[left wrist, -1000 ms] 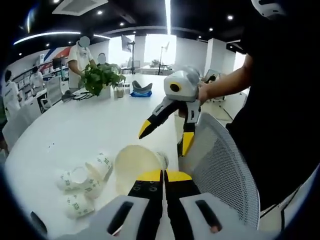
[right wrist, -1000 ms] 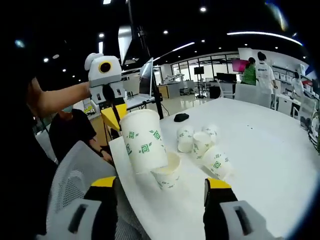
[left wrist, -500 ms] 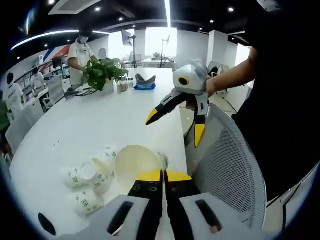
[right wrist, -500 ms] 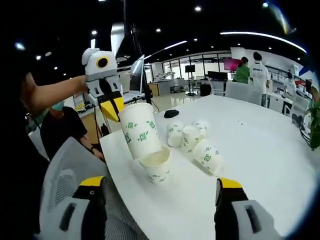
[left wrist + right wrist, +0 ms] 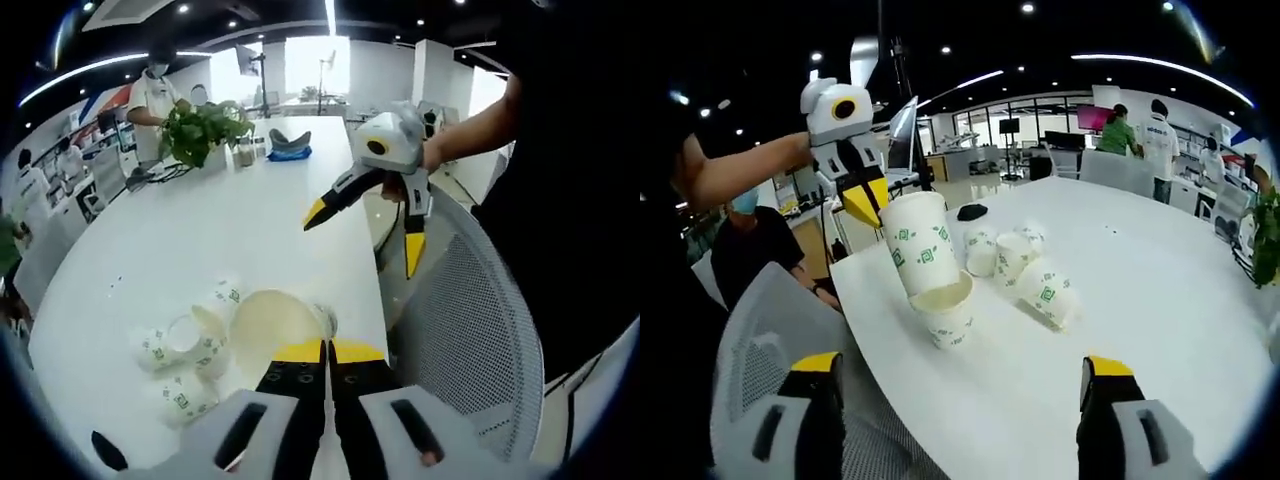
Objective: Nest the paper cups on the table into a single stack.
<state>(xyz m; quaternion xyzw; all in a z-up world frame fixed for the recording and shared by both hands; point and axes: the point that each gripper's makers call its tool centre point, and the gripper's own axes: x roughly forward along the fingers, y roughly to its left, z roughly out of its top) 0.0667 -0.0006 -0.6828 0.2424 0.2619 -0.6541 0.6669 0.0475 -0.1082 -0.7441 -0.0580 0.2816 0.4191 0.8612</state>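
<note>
My left gripper (image 5: 327, 348) is shut on the rim of a white paper cup (image 5: 268, 322) with green marks, whose open mouth faces me. In the right gripper view that left gripper (image 5: 862, 205) holds this cup (image 5: 920, 243) tilted, its base in the mouth of an upright cup (image 5: 946, 312) near the table edge. Three more cups (image 5: 1012, 255) lie on their sides just behind; in the left gripper view they lie to the left (image 5: 170, 346). My right gripper (image 5: 960, 368) is open and empty, well back from the cups. It hangs beyond the table edge (image 5: 365, 235).
The white table (image 5: 1120, 300) stretches wide behind the cups. A white mesh chair back (image 5: 470, 330) stands against the table edge by the cups. A potted plant (image 5: 200, 135) and small items sit at the far end. People stand in the background.
My right gripper has drawn back from the cups and its jaws stand wider apart. The left gripper still grips its cup over the upright one.
</note>
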